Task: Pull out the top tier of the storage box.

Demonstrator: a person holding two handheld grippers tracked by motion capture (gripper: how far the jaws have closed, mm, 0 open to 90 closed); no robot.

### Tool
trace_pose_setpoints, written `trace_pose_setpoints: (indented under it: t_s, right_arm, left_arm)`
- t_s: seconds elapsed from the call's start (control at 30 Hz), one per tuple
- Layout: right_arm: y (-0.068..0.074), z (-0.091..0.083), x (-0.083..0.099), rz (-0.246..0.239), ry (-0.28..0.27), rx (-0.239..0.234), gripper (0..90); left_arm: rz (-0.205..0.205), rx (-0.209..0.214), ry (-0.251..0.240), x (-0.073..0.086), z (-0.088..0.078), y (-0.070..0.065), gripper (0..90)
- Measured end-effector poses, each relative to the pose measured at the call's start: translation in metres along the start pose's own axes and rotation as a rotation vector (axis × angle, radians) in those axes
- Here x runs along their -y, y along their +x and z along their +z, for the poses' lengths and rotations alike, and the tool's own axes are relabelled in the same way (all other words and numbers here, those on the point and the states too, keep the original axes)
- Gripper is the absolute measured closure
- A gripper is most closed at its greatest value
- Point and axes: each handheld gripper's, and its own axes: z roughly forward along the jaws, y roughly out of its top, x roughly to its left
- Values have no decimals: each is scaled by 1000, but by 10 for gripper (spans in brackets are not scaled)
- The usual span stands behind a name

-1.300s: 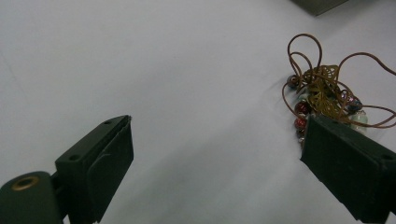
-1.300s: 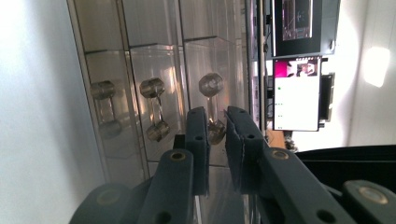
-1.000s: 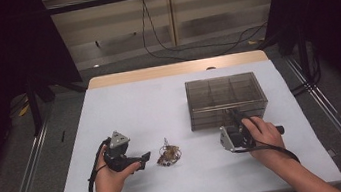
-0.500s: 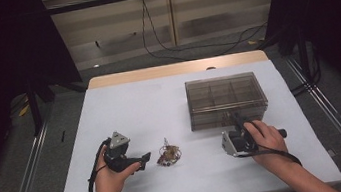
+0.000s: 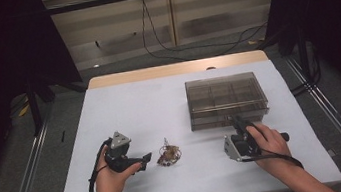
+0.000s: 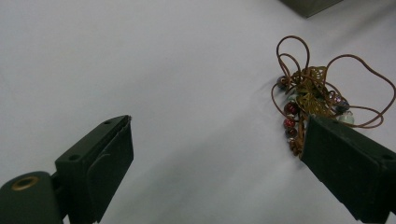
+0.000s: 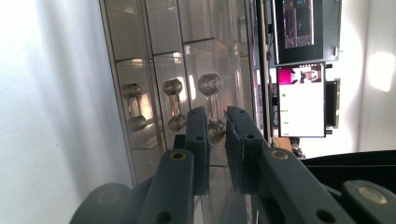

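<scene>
Jewellery (image 5: 168, 154), a tangle of brown wire loops with red and dark beads and a gilt filigree piece, is seen lying on the white table (image 5: 159, 102), between the two hands and well apart from the clear compartment box (image 5: 226, 99) at the far right. The left gripper (image 5: 143, 160) is held low just beside it, with the jaws spread wide and nothing between them; in the left gripper view the tangle (image 6: 317, 95) is found just off the tip of one jaw rather than in the gap. The right gripper (image 5: 236, 119) is held at the box's near edge, its jaws drawn almost together with a narrow slit left; in the right gripper view they stand at the lid's small knob-shaped handle (image 7: 211, 107), and whether the pads press on it cannot be told.

The step in hand is judged to be two-fold: the lid is to be lifted while the jewellery is picked up. For a good pick, the left gripper should be shifted sideways until the beaded core, not a stray loop, is centred between the jaws. The tips should be lowered close to the table before closing, so thin wire is not missed. A slow closure is advised, since springy loops may slip out or snag. The lid should be raised fully clear before the tangle is carried across to a compartment.
</scene>
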Motion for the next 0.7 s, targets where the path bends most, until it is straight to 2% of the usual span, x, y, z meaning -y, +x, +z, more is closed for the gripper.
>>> trace_pose_setpoints:
  t_s: [0.2, 0.23, 0.27, 0.3, 0.33, 0.37, 0.4, 0.43, 0.57, 0.67, 0.7]
  right_arm:
    - [-2, -2, 2, 75, -20, -9, 700]
    - [-2, -3, 2, 100, -17, -9, 690]
    - [-4, -3, 4, 93, -20, -10, 676]
    - [-4, -4, 5, 132, -22, -15, 667]
    - [-5, -4, 6, 148, -23, -17, 659]
    - [-5, -5, 7, 184, -15, -21, 644]
    - [-7, -5, 9, 191, -22, -25, 635]
    - [-7, -5, 10, 229, -13, -27, 623]
    - [-10, -6, 17, 301, -21, -54, 593]
    - [-11, -6, 21, 348, -6, -65, 576]
    - [-12, -6, 23, 348, -7, -63, 571]
  left_arm:
    - [-2, 1, 3, -1, 1, -1, 91]
    - [6, 2, 7, -1, 1, -1, 91]
    - [6, 6, 8, -1, 2, -1, 91]
    - [9, 6, 8, -2, 2, -2, 91]
    - [12, 2, 7, -2, 2, -2, 91]
    - [3, 7, -1, -3, 3, -3, 91]
    - [13, 4, 6, -3, 2, -3, 90]
    - [12, 7, 4, -4, 3, -4, 90]
    - [13, 9, 0, -5, 4, -5, 90]
    - [20, 13, 6, -6, 5, -5, 90]
    - [20, 8, 3, -7, 5, -6, 90]
